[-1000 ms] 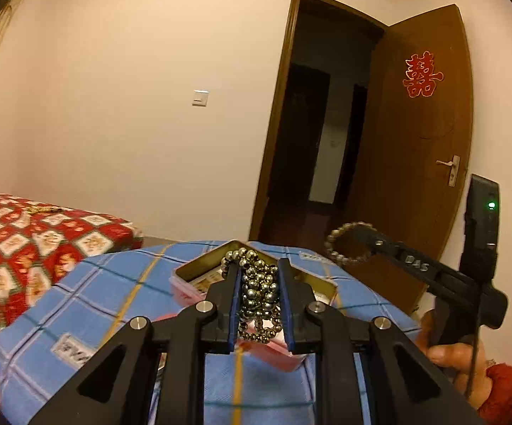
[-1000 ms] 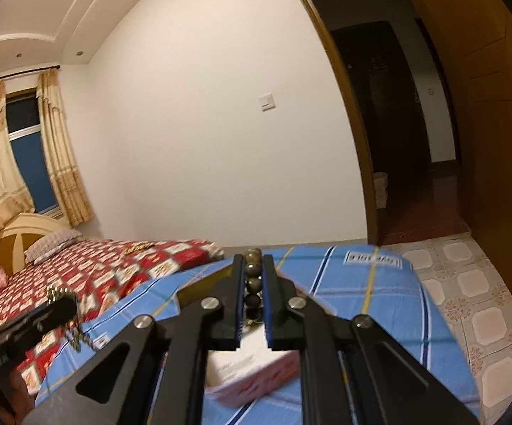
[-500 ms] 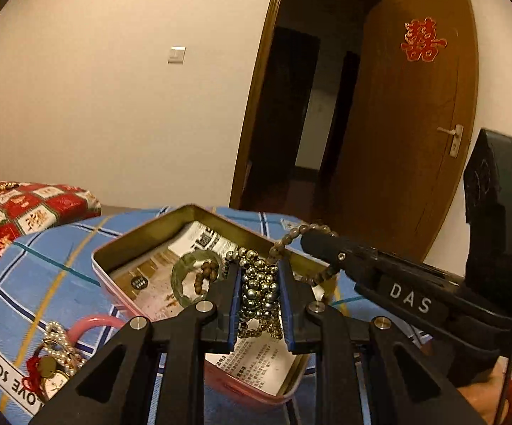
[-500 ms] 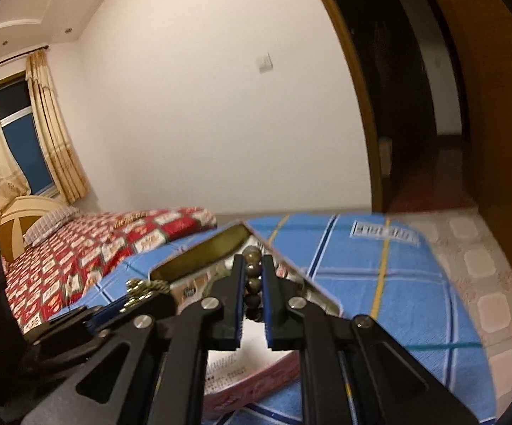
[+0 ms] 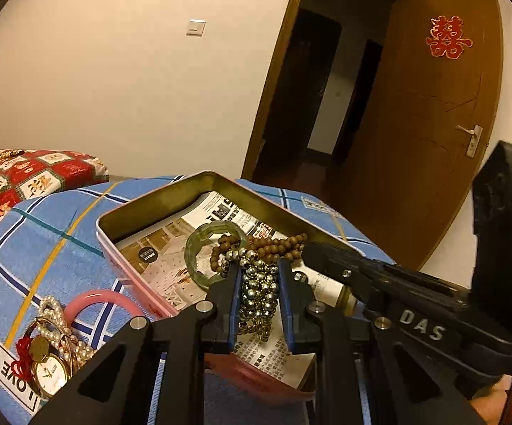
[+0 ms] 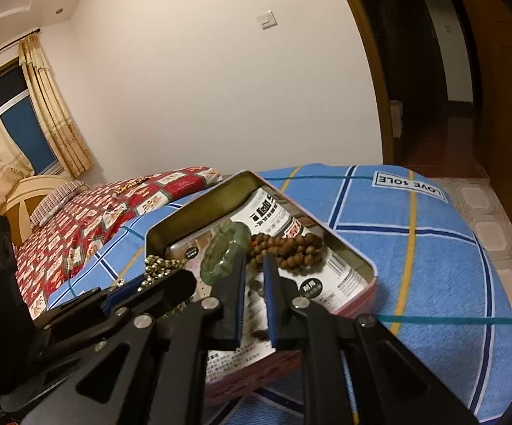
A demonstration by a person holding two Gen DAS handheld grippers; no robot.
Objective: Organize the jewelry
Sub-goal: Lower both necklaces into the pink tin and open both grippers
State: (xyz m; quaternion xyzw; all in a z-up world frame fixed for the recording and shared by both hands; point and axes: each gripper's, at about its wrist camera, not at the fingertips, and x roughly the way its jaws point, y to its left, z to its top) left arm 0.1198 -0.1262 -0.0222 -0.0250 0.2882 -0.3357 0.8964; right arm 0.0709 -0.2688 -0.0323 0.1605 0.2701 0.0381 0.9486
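Left of our left gripper (image 5: 257, 272) lie a pink bangle (image 5: 93, 299) and a watch (image 5: 48, 368). It clamps the metallic bead strand (image 5: 257, 294) over the tin (image 5: 156, 198) — paper-lined, holding a green bangle (image 5: 213, 248) and wooden beads (image 6: 287, 246). Our right gripper (image 6: 254, 272) seems parted, empty.

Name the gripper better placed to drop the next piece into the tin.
Left. The left gripper clamps the silver bead bracelet over the tin; the wooden beads already lie inside.
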